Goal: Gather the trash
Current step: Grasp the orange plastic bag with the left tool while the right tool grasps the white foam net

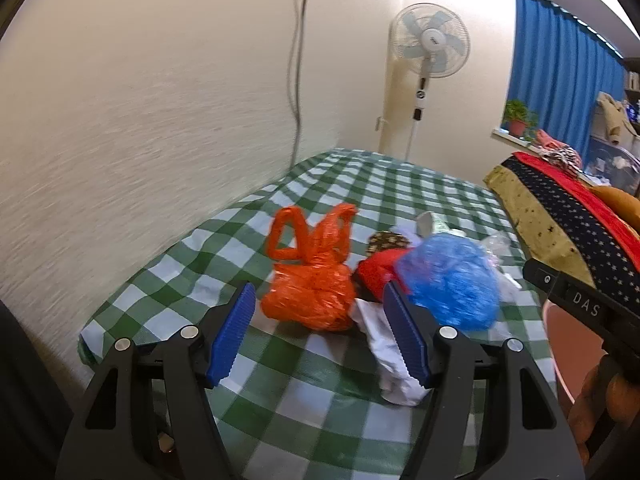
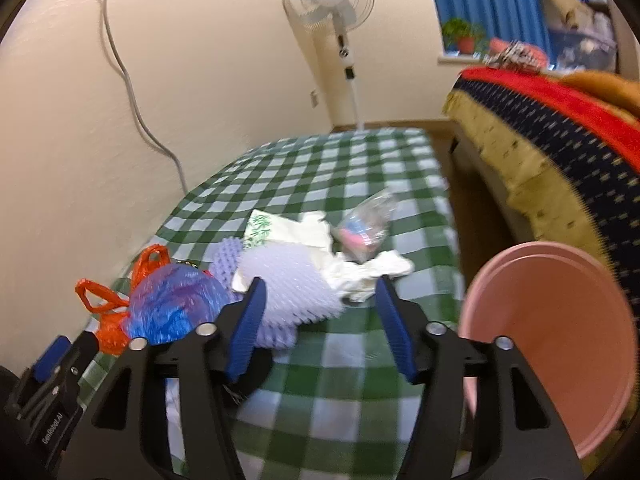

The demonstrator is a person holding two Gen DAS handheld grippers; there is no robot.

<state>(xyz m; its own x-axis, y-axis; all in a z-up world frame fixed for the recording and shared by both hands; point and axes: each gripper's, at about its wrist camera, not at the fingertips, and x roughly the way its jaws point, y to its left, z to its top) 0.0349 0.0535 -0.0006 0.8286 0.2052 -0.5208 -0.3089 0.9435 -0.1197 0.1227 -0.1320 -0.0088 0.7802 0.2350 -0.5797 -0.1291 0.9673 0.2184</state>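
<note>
Two tongs hover over a bench (image 1: 256, 412) covered in green-and-white check cloth, both spread wide and holding nothing. Just ahead of the left tongs (image 1: 320, 340), between its tips, sits a knotted orange bag (image 1: 310, 292). Beside its right tip lie a crumpled white paper (image 1: 386, 360) and a blue bag (image 1: 452, 284), with something red (image 1: 376, 274) tucked between the two bags. Ahead of the right tongs (image 2: 320, 324) a white foam net (image 2: 292, 284) lies close to its left tip, with wads of tissue (image 2: 364, 272) beyond and a clear wrapper (image 2: 366, 226) farther off. To the right of the right tongs, off the bench edge, a pink bin (image 2: 560, 336) stands open and looks empty. Nothing seems collected yet, so this looks like the reach toward a first piece. Next, the left tongs would likely need to drop around the orange bag and squeeze; the right could take the foam net. Both are soft and light, so a firm pinch on a bunched part seems wise before carrying them to the bin.
</note>
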